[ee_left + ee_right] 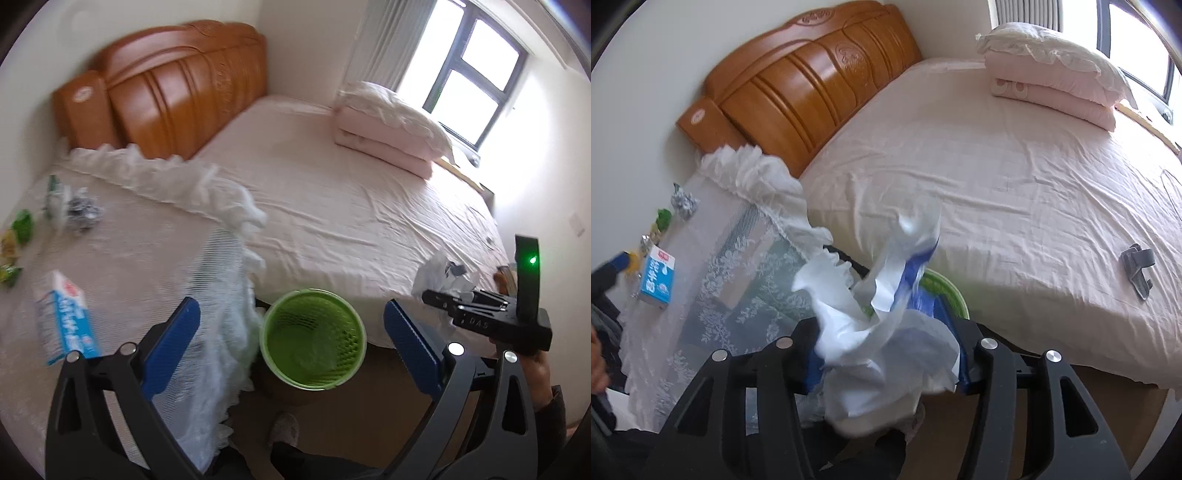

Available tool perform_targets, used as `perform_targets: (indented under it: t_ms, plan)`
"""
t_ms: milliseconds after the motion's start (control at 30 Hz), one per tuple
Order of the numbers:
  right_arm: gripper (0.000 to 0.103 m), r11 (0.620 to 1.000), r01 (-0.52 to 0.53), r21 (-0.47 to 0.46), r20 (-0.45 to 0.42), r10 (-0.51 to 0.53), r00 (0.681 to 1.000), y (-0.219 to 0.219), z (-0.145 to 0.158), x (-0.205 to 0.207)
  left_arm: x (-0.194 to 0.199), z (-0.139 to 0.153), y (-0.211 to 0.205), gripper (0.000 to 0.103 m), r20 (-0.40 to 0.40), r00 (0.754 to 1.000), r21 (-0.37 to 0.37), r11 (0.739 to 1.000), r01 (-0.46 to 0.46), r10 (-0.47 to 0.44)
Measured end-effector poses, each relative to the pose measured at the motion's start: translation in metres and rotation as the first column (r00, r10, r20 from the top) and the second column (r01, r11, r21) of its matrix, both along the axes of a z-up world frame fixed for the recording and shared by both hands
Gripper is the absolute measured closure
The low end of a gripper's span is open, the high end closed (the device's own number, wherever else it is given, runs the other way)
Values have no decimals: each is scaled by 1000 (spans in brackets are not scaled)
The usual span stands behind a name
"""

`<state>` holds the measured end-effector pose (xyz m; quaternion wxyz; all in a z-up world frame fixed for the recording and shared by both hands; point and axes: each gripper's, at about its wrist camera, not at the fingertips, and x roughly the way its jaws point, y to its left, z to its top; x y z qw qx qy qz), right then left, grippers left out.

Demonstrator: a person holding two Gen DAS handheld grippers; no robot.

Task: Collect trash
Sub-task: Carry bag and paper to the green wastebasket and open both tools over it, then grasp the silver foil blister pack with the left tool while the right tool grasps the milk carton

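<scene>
One crumpled white wrapper [886, 332] sits between the right gripper [886, 354] jaws, partly parted, directly above the green bin [314, 338]; whether the pads grip it I cannot tell. Left gripper [291, 328] stands wide open and empty over the bin. Left to collect on the lace-covered counter [129, 251]: blue box [64, 317], foil wad [79, 212], green scraps [22, 223].
</scene>
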<state>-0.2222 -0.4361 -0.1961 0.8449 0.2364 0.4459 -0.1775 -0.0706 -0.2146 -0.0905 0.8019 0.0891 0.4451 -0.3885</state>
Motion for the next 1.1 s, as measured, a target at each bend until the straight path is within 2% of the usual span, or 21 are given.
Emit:
perform_targets:
  t_ms: [33,67,100,133,267,400,600,767,933,1033,1100]
  plan:
    - [35,1000,-1,-2,-9,1,1000,2,-3,3,1,2,8,8,4,1000,-3,1000,-14,14]
    - [22,1000,-1,-11,-24,1,1000,7,-8,7,3,4,16,8,5,1000,-7,1000,-25,25]
    - [13,1000,3,-21,-32,-4,999,9,-10,9,4,5,22,8,6,999,-10,999,-38,38]
    - [10,1000,7,-27,-40,-8,999,13,-12,13,6,7,30,8,6,998,-14,998,-55,55]
    - [8,1000,8,-25,-45,-9,999,22,-7,24,15,13,65,8,19,991,-25,990,-136,136]
    - [3,996,-23,-83,-13,22,1000,40,19,36,22,20,100,8,32,975,-40,975,-219,221]
    - [3,984,-114,-137,62,124,990,79,61,63,33,26,157,8,64,932,-41,934,-355,357]
    - [2,964,-204,-172,114,225,968,122,82,91,48,21,203,8,38,887,-38,888,-459,460]
    - [2,953,-241,-184,156,271,950,161,89,117,60,17,244,8,62,838,-11,839,-543,543]
    - [2,957,-267,-116,211,286,935,186,89,137,71,13,269,8,83,806,8,808,-589,587]
    - [2,955,-285,-86,213,297,931,202,88,151,85,7,290,8,90,779,23,781,-625,621]
